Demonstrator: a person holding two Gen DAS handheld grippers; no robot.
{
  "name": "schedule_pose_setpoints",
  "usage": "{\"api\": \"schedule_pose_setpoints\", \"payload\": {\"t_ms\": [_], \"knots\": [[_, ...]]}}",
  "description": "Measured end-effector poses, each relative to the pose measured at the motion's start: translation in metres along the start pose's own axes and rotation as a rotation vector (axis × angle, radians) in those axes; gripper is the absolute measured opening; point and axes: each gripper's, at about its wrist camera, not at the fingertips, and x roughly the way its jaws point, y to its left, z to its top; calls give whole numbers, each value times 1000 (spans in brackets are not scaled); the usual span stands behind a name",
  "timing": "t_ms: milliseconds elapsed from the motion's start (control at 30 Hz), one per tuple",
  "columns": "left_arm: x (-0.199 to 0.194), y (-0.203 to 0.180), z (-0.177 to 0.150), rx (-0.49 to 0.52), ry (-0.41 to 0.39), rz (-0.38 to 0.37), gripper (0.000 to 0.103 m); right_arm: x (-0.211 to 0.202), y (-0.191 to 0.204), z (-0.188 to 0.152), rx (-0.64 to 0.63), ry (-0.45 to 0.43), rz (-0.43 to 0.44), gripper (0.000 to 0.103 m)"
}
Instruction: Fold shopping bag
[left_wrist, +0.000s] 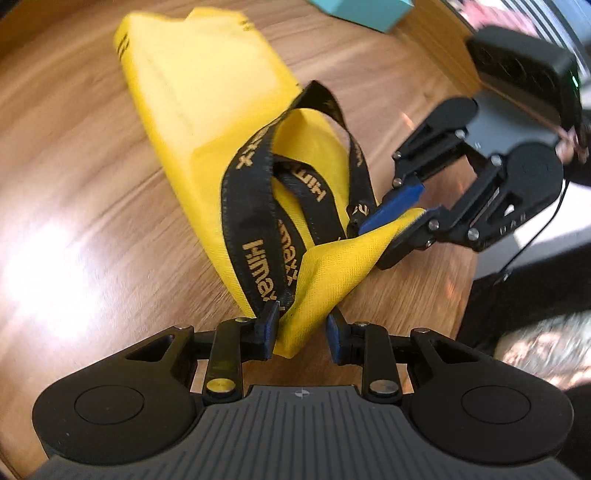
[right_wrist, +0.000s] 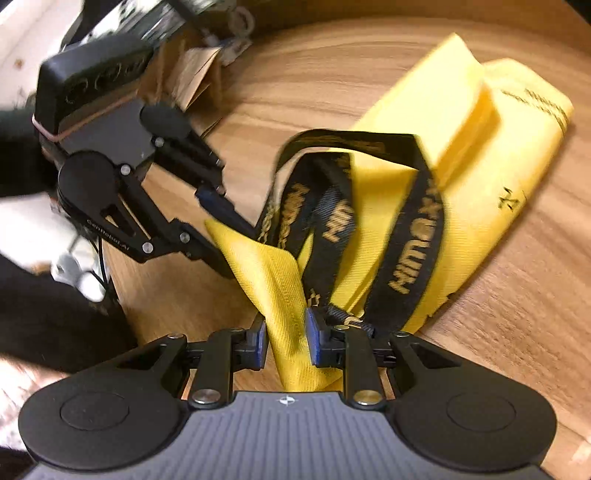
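Note:
A yellow shopping bag (left_wrist: 192, 85) (right_wrist: 480, 184) lies flattened lengthwise on the wooden table (left_wrist: 74, 147), its black handles (left_wrist: 255, 221) (right_wrist: 413, 240) with gold lettering looped loosely over its mouth end. My left gripper (left_wrist: 303, 328) (right_wrist: 240, 251) is shut on one corner of the mouth, with bunched yellow fabric filling the space between its blue pads. The other corner sits between the pads of my right gripper (right_wrist: 286, 341) (left_wrist: 373, 243), which is shut on it too. Both corners are raised off the table, and the mouth edge is stretched between the two grippers.
The table's edge (left_wrist: 461, 277) runs just beside the grippers, with dark floor and a cable beyond it. A teal box (left_wrist: 365, 11) sits at the far side of the table. An open cardboard box (right_wrist: 195, 74) and clutter stand past the left gripper. A dark sleeve (right_wrist: 22, 166) holds that gripper.

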Motion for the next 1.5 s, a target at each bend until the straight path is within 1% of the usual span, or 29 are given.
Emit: {"api": "schedule_pose_setpoints", "payload": {"t_ms": [100,200,267,400,433,500,533,600,700,767,800,867,900,933,1067,1200,1333,1500], "knots": [[3,12,4,-83,17,-35,31,0,-5,3,5,-4,5,26],[7,29,9,-204,39,-86,31,-1,-11,-2,45,-17,29,26],[10,43,10,-313,47,-130,31,0,-18,-1,88,-31,50,25],[10,50,5,-364,18,-164,33,1,-34,-8,232,-75,91,25],[8,49,0,-377,-9,-162,34,2,-38,-10,263,-81,97,25],[2,43,-6,-373,-65,-135,36,3,-47,-15,356,-93,118,25],[-3,37,-9,-366,-100,-105,39,4,-51,-14,386,-94,126,25],[-12,27,-14,-359,-161,-48,40,7,-55,-13,426,-90,138,25],[-35,11,-27,-345,-289,32,40,12,-60,-10,467,-87,154,24],[-47,2,-28,-315,-330,78,38,16,-60,-11,492,-92,166,24],[-51,1,-27,-304,-337,92,37,18,-62,-12,511,-97,175,24],[-58,-6,-25,-260,-340,138,32,18,-67,-18,551,-111,199,24],[-61,-9,-21,-243,-334,148,27,17,-69,-20,564,-115,207,24],[-60,-13,-19,-216,-320,167,25,16,-70,-22,569,-117,211,24],[-50,-17,-18,-159,-295,219,24,14,-71,-23,569,-116,218,24],[-48,-12,-14,-164,-290,245,21,13,-72,-24,577,-120,227,23],[-43,-15,-7,-150,-271,299,21,13,-73,-25,591,-126,230,23],[-32,-13,-1,-186,-263,332,22,11,-72,-24,593,-129,223,22]]}}
